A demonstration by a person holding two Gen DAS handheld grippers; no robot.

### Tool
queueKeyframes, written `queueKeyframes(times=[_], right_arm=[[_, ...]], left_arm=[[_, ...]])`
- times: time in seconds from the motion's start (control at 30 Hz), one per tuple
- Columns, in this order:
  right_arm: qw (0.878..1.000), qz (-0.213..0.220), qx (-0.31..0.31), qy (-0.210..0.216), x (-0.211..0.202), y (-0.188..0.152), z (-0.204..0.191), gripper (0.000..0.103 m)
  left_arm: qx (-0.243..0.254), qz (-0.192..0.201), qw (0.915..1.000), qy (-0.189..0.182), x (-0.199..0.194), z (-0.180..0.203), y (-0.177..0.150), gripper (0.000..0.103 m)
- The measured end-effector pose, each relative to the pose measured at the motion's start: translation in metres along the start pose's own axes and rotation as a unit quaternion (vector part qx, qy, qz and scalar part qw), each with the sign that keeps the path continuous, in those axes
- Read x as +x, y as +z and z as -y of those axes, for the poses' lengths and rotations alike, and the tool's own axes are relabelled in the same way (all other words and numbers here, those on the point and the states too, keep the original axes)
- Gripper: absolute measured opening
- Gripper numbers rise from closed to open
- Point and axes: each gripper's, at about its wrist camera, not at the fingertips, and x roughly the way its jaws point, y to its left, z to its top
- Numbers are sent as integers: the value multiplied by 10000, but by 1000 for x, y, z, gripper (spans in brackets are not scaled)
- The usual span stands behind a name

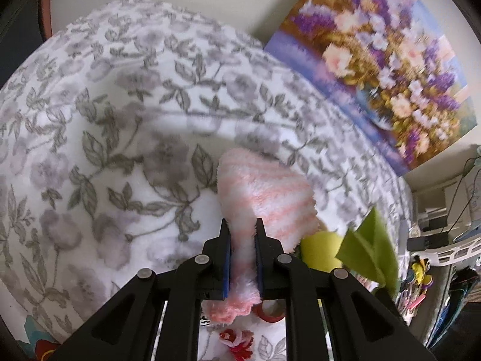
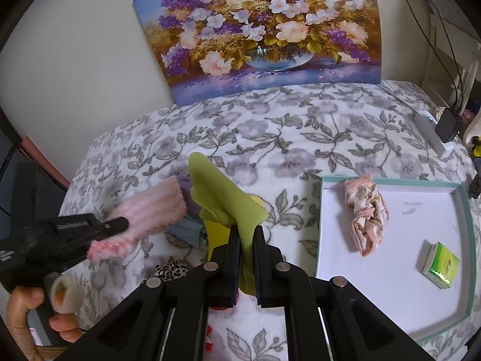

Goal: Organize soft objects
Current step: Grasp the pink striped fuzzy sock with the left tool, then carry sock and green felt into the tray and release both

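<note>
My left gripper (image 1: 243,234) is shut on a fluffy pink-and-white striped sock (image 1: 264,198) and holds it above the floral bedspread (image 1: 120,138); gripper and sock also show in the right wrist view (image 2: 150,210). My right gripper (image 2: 246,234) is shut on a green cloth (image 2: 222,192), raised just right of the sock; it also shows in the left wrist view (image 1: 369,249). A white tray with a teal rim (image 2: 321,228) lies at right, holding a crumpled pink floral cloth (image 2: 366,213) and a small green box (image 2: 440,264).
A flower painting (image 2: 264,30) leans on the wall behind the bed. A blue cloth (image 2: 189,231), a leopard-print item (image 2: 171,269) and red bits (image 1: 237,340) lie on the bedspread below the grippers. A charger and cables (image 2: 445,126) sit at the far right.
</note>
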Motion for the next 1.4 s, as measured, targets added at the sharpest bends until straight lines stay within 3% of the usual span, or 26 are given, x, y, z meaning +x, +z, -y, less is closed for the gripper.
queueKeyframes(times=[0.4,0.63,0.83,1.0,1.4], right_arm=[[9997,208,136,65,-15,2,9,8],[9994,205,292,18,-21,2,25,8],[9966,19,801,-212,-20,0,67,8],[9905,19,1207,-661,-29,-6,114,8],[9709,9,2086,-1179,-48,-30,218,9]], left_arm=[[63,800,9962,-324,-69,4,-3,13],[251,1029,9939,-316,-82,24,-12,13],[672,937,9927,-362,-73,62,-31,13],[1093,801,9899,-423,-59,101,-57,14],[2167,270,9740,-598,-18,195,-121,14]])
